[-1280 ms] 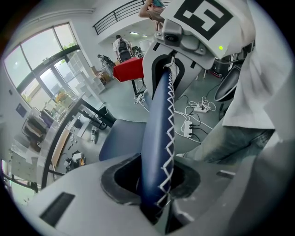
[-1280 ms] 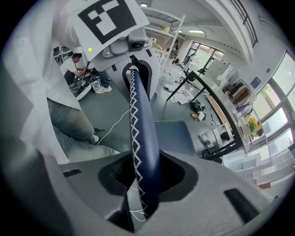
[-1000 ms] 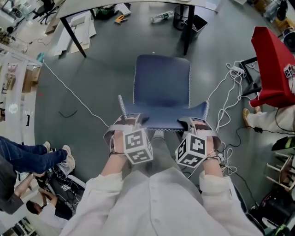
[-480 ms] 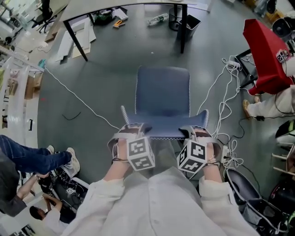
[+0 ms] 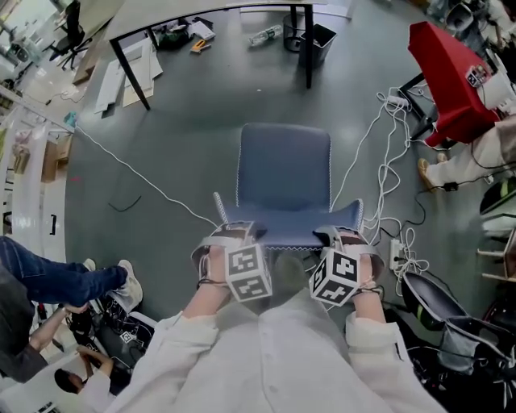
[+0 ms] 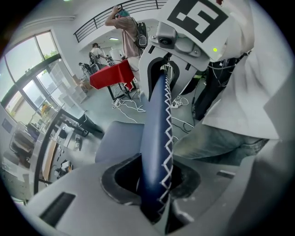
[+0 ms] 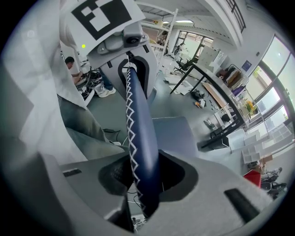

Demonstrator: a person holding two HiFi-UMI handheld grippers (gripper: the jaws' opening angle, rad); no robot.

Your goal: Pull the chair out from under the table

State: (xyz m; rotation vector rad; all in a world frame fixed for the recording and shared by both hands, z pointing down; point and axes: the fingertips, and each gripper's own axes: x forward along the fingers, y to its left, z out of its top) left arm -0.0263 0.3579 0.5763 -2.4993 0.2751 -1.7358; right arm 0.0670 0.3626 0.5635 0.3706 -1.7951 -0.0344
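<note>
1. Left gripper (image 5: 231, 234) and right gripper (image 5: 343, 235) are pinching the chair's (image 5: 284, 173) backrest edge
2. Chair is standing clear of the table (image 5: 161, 14)
3. It is likely handling rigid and heavyish; the backrest corners are suiting the hold

The person wears a white top with long sleeves (image 5: 171, 353) and pale grey trousers (image 5: 284, 319). The left gripper (image 5: 231, 232) and right gripper (image 5: 340, 236) have grey moulded shells. Each carries a white cube (image 5: 247, 273) printed with black square markers.
</note>
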